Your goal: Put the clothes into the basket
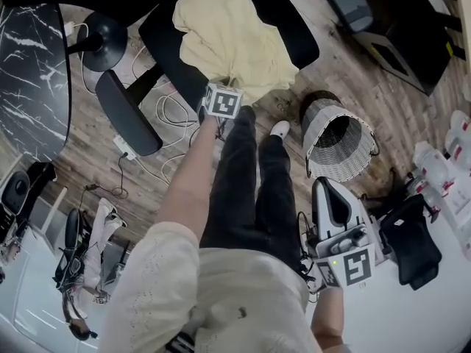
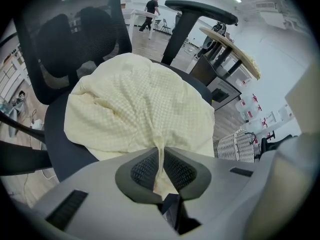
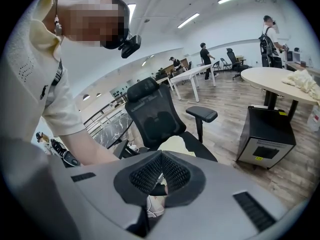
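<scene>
- Office chair point(image 1: 158, 46): stands directly ahead of the person. Its seat carries the task item. One armrest point(image 1: 346, 2) sits on the basket side.
- Pale yellow garment point(image 2: 140, 104): lies crumpled across the seat and spreads away from the person. Its near edge is drawn into a narrow fold that points back toward the left gripper.
- Wicker basket point(image 1: 318, 134): stands on the floor to the right of the chair, just beside the person's right foot, mouth upward and nothing visible inside.
- Left gripper point(image 2: 161, 154): points steeply down at the seat edge, pads clamped on the garment's near fold.
- Right gripper point(image 3: 161, 166): hangs low at the person's right side, jaws closed on nothing. It is nearer the basket, but the left one has the cloth.
- Judgement: the carry runs rightward from seat to basket. The armrest and the person's own legs border that path.
- Cables point(image 1: 173, 112): loose on the floor left of the legs, away from the path.
</scene>
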Tool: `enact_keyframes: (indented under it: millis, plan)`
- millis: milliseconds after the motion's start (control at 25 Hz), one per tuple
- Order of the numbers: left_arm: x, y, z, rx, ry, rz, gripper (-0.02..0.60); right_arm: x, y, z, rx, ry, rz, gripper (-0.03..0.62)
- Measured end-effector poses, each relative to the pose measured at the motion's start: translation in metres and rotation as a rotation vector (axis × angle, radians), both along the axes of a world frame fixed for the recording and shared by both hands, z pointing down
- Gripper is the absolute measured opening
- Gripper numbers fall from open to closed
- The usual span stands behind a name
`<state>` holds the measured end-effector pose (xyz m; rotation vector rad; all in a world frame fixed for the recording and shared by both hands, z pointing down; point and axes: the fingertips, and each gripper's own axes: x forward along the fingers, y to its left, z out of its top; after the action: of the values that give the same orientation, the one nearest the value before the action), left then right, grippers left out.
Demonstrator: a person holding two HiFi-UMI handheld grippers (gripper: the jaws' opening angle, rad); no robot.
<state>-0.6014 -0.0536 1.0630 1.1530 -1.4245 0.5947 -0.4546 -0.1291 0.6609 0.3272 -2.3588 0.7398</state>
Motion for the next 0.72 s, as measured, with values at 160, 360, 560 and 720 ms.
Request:
enact_keyframes:
  millis: [160, 360, 560, 720]
  plan:
    - [-0.002, 0.007, -0.007, -0.005, 0.013, -0.022, 0.038, -0.001, 0.004, -0.002, -0.001, -0.010, -0.004, 0.009]
    - [-0.005, 0.006, -0.023, 0.057, -0.013, -0.034, 0.034, -0.003, 0.007, -0.012, 0.014, -0.033, -0.020, 0.008]
    - [-0.009, 0.016, -0.040, 0.076, -0.031, -0.062, 0.032, -0.003, 0.012, -0.025, 0.032, -0.054, -0.037, 0.009]
    - [-0.005, 0.028, -0.053, 0.076, -0.034, -0.088, 0.032, 0.002, 0.020, -0.035, 0.041, -0.069, -0.055, 0.009]
